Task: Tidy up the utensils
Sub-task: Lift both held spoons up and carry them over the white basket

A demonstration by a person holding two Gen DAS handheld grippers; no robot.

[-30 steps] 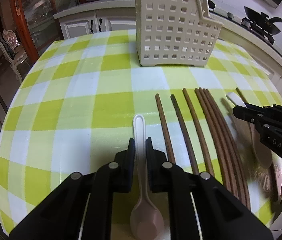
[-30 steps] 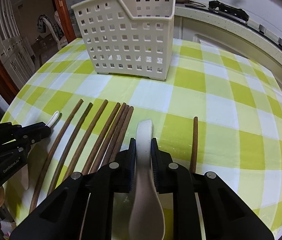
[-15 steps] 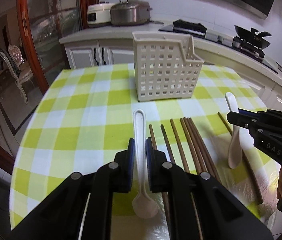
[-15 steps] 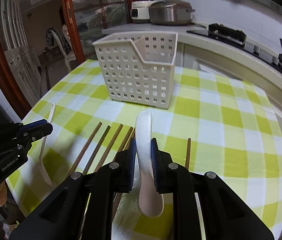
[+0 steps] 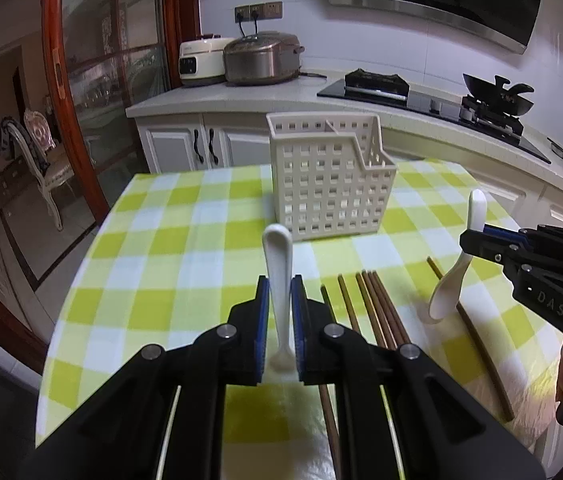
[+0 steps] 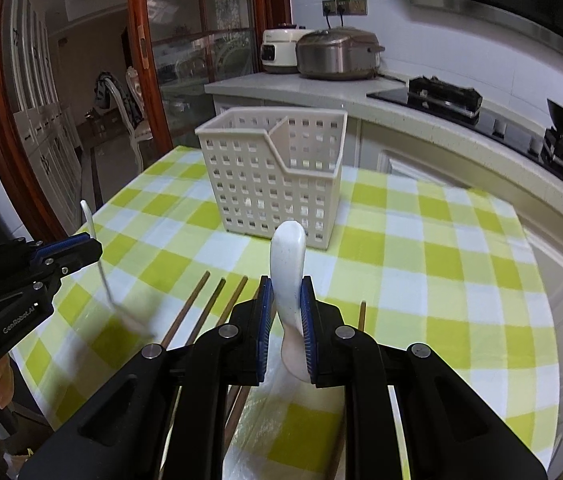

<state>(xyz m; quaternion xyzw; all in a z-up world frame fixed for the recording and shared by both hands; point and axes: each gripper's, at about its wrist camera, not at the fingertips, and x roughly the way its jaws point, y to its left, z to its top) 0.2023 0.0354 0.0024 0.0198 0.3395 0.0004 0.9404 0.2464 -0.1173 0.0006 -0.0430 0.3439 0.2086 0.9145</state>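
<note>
The left gripper (image 5: 280,292) is closed tight on the thin handle of a slim white spoon (image 5: 278,256). It sits low in the middle of the left wrist view, with the spoon's bowl hanging down behind its pads. The right gripper (image 6: 286,300) is closed on a fat white soup spoon (image 6: 288,264), low in the middle of the right wrist view. Both spoons are up in the air, off the bench (image 5: 169,256).

What could go wrong? Each spoon is pinched only on its smooth handle. If a hand tips or bumps, a spoon could swing, slip out and drop on the bench. The two grippers are near each other, so they could knock together on the way to the basket. A spoon could also hit the basket's rim or its inner wall and miss the slot.

The white basket (image 6: 265,184) stands in the upper middle of both views, on the green checked cloth. It has two parts inside. Both look empty, as far as I can see through the holes. The brown chopsticks (image 5: 377,308) lie on the bench between the grippers and the basket.
</note>
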